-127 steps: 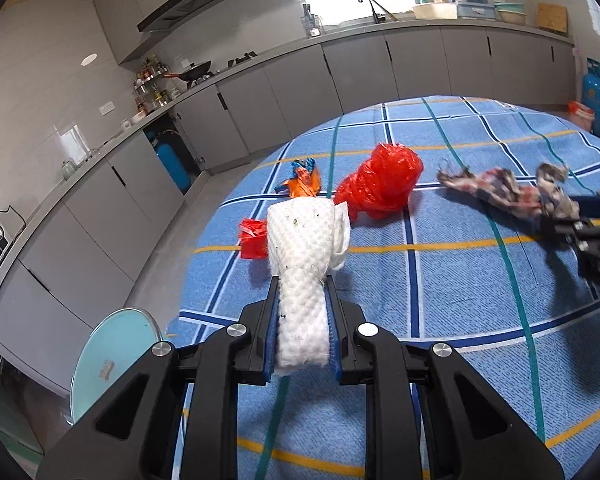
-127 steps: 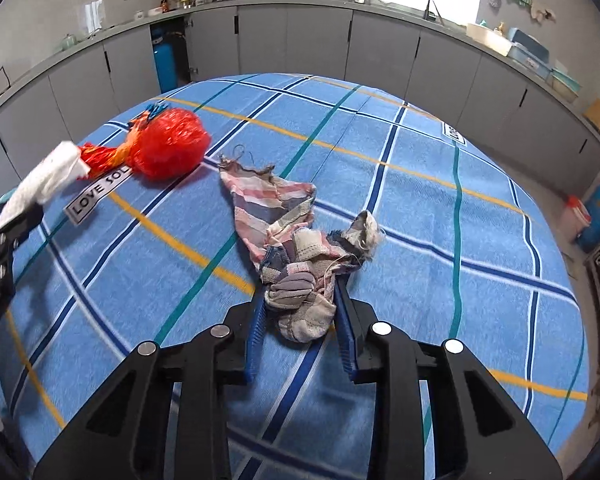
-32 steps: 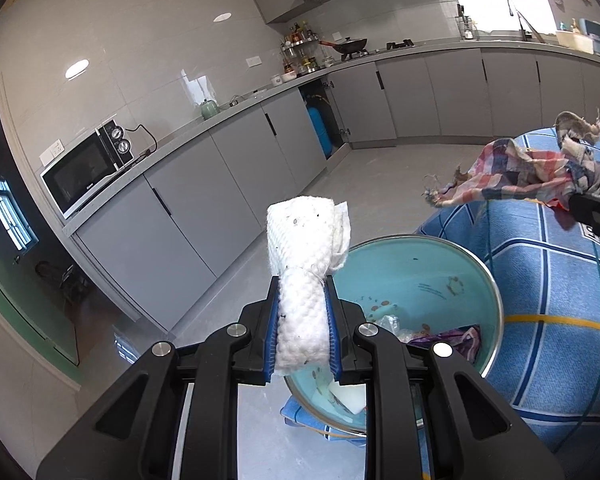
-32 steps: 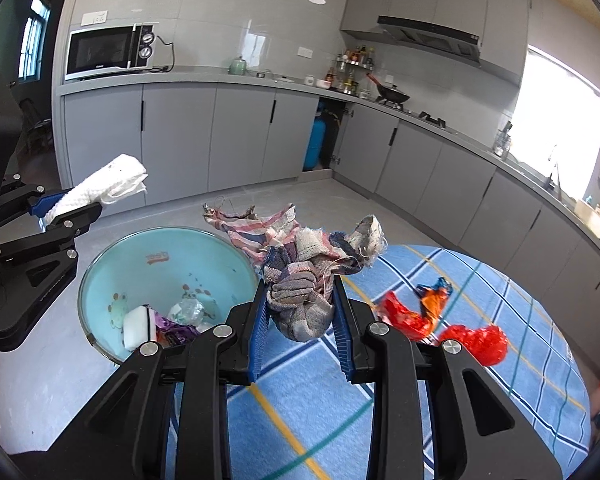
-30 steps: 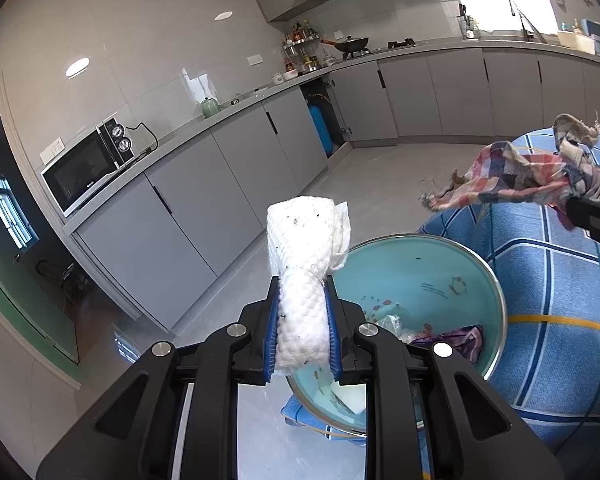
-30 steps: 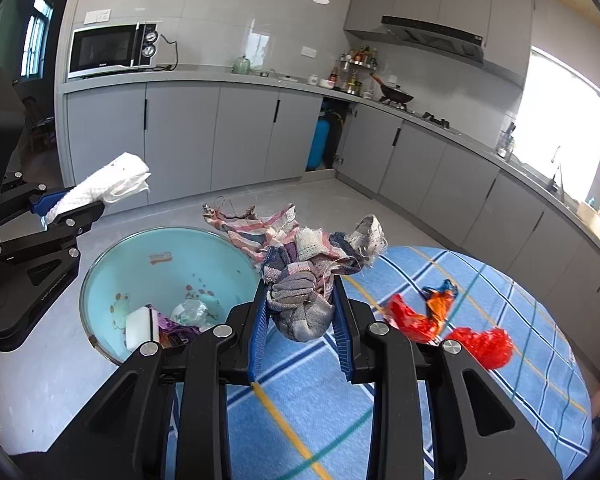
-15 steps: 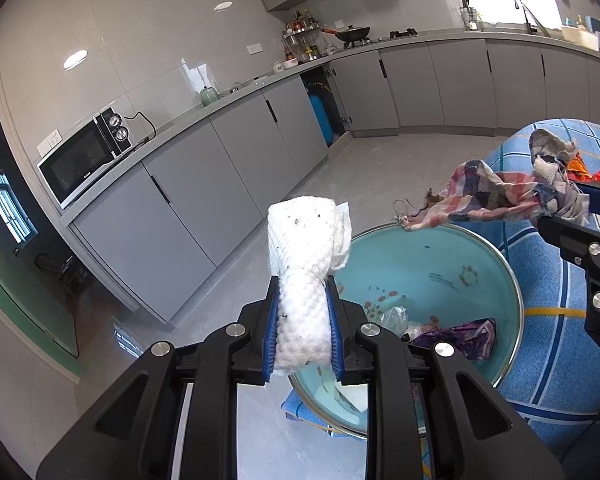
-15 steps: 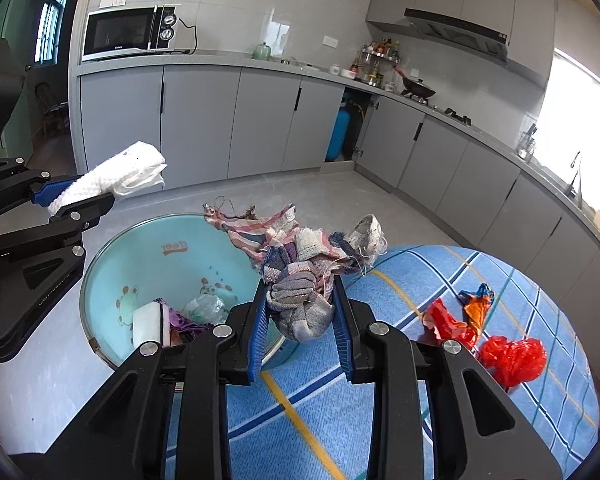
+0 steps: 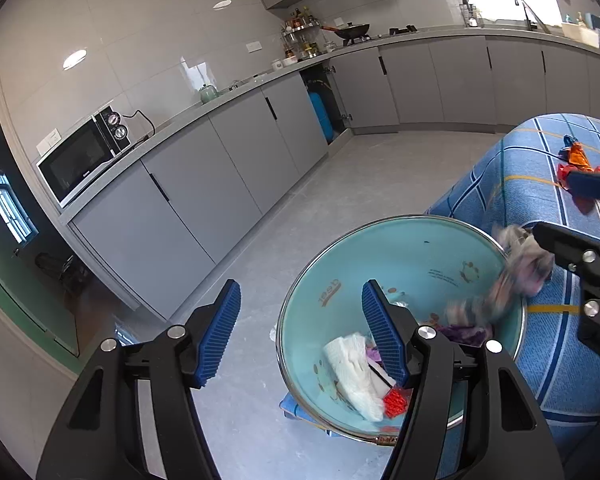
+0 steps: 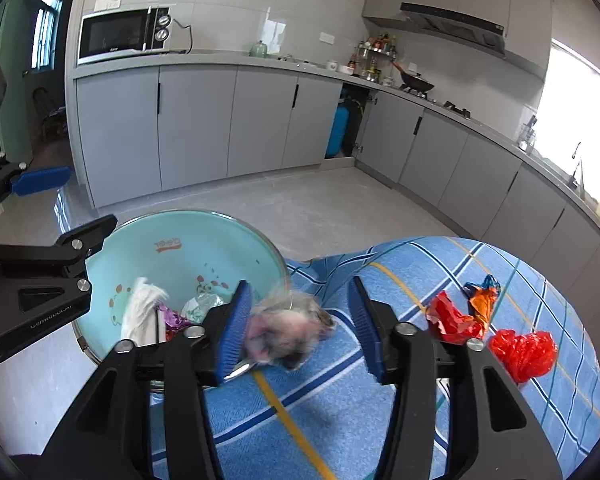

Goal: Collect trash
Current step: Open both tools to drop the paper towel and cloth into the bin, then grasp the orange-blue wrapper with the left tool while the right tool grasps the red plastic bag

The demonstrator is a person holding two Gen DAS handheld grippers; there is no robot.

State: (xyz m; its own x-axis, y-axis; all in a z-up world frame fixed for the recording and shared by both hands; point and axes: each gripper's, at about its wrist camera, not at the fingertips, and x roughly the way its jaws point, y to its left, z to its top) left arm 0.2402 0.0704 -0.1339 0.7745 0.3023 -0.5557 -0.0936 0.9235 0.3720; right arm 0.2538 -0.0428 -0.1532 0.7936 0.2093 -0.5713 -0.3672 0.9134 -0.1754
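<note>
Hanging wide apart over the floor, the left tongs [image 9: 296,328] hold nothing, and the white paper towel [image 9: 354,374] lies inside the teal bin [image 9: 412,252] that stands against the surface's edge. The right tongs [image 10: 298,326] are spread open too, with the blurred plaid rag [image 10: 286,326] loose between them, right at the bin's rim where it meets the blue checked surface [image 10: 420,280]. Near the surface's far edge lie an orange wrapper [image 10: 482,300] and two red plastic scraps [image 10: 524,352].
</note>
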